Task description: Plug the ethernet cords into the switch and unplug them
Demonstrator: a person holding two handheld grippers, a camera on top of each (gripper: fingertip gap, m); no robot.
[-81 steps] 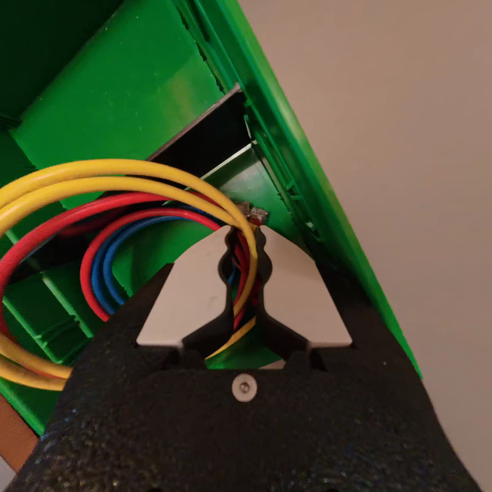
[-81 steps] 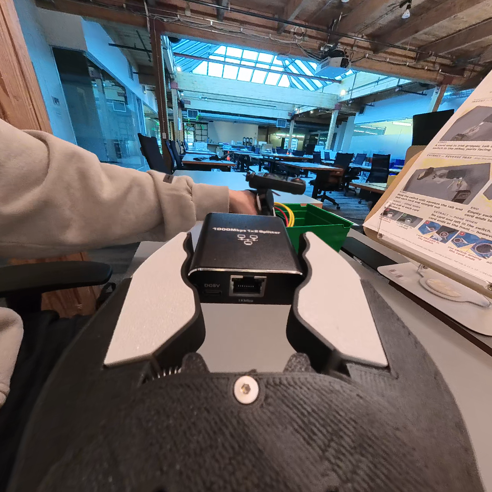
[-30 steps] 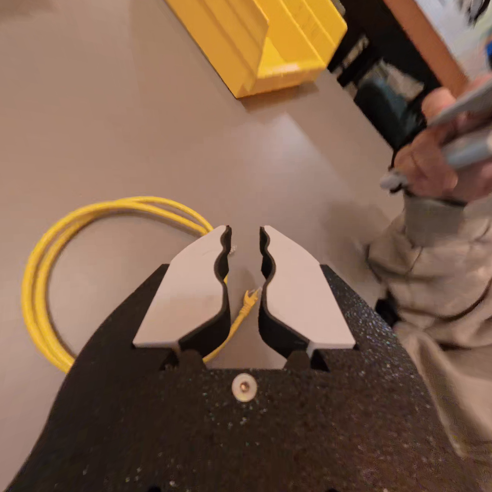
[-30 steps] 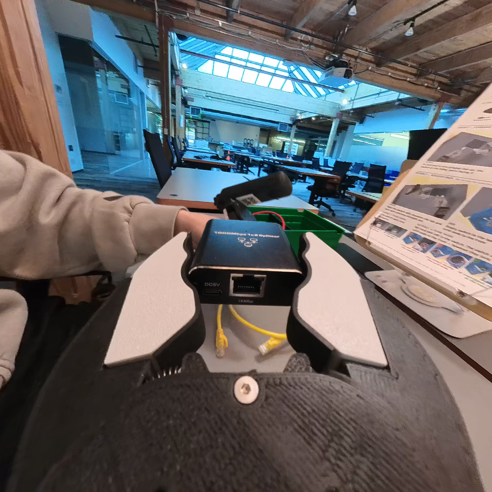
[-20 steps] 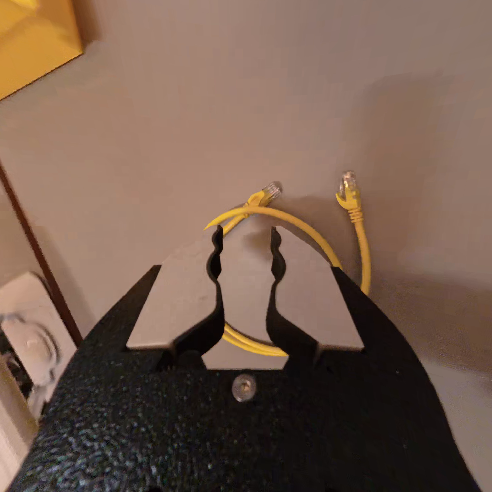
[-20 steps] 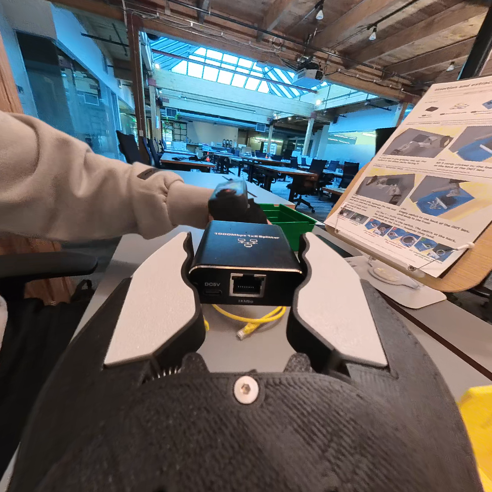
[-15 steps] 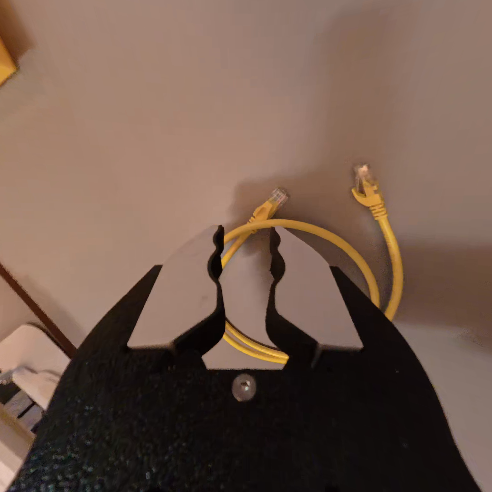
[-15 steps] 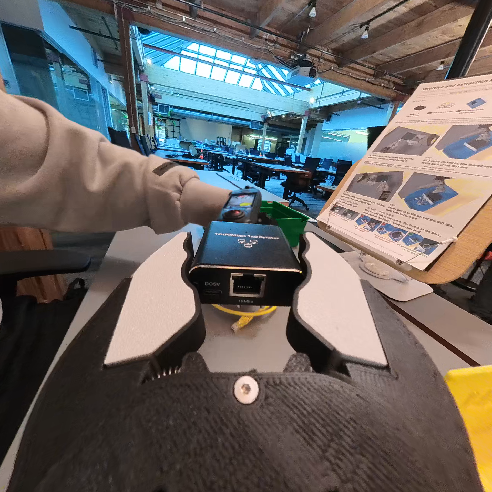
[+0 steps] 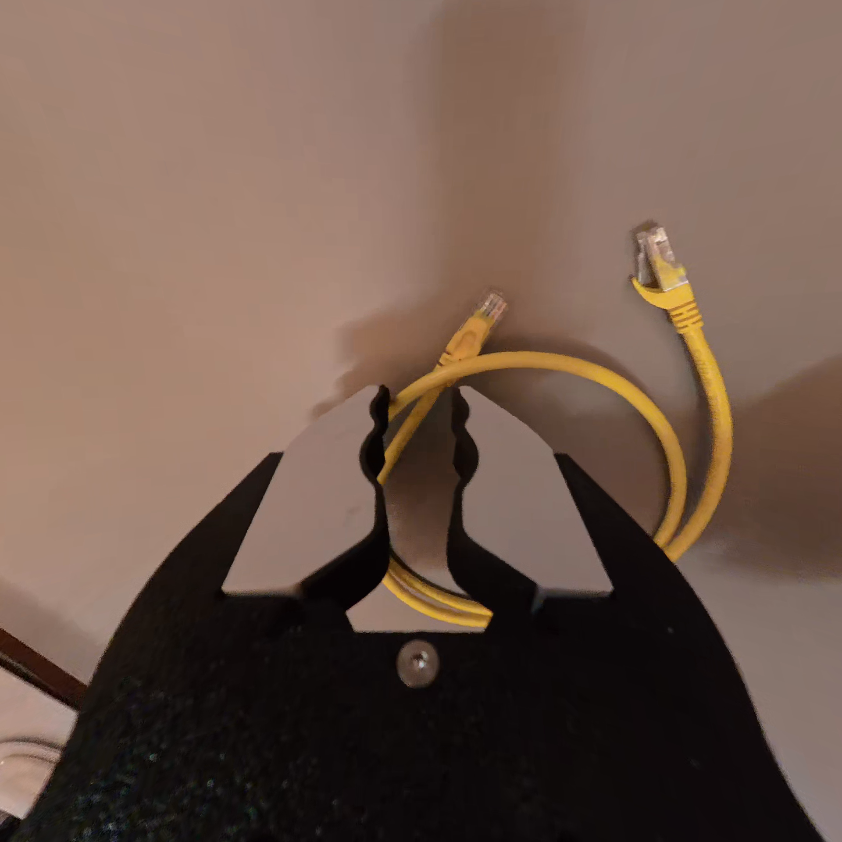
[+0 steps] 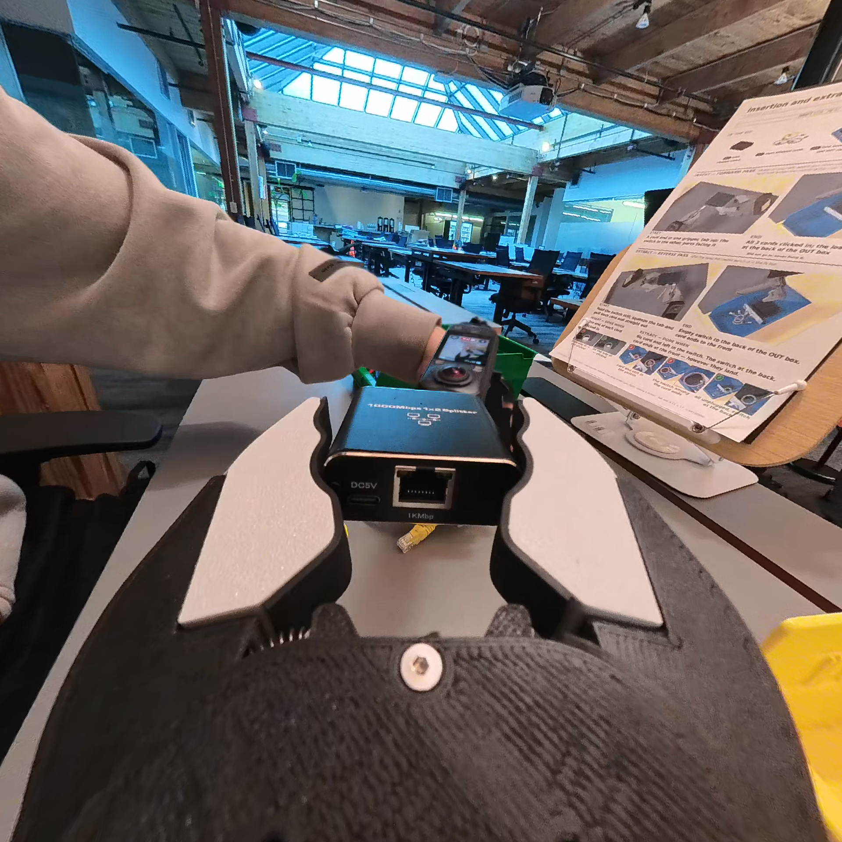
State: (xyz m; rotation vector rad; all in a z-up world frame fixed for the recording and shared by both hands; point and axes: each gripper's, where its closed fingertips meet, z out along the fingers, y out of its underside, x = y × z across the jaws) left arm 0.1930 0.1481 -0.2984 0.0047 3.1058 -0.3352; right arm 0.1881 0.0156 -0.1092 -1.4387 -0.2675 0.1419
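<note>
A yellow ethernet cord (image 9: 592, 378) lies coiled on the grey table. One plug (image 9: 490, 305) lies just past my left fingertips and the other plug (image 9: 656, 259) lies to the right. My left gripper (image 9: 419, 392) is open, low over the cord, and the strand behind the nearer plug runs between its fingers. My right gripper (image 10: 421, 401) is shut on the black switch (image 10: 421, 433), held level above the table with one empty port facing the camera. A yellow plug (image 10: 417, 535) shows under the switch. The left gripper's camera end (image 10: 460, 360) shows just behind the switch.
A person's sleeved arm (image 10: 182, 282) reaches in from the left. A green bin (image 10: 512, 360) stands behind the switch. An instruction sheet on a stand (image 10: 706, 296) is at the right and a yellow bin (image 10: 811, 706) at the near right. The stand's white base (image 9: 23, 774) shows low left. The tips of one gripper are about 25 cm away from the tips of the other.
My left gripper took the yellow cord out of the green bin, laid it on the table, turned, and came down over its plug end. The right gripper kept hold of the switch.
</note>
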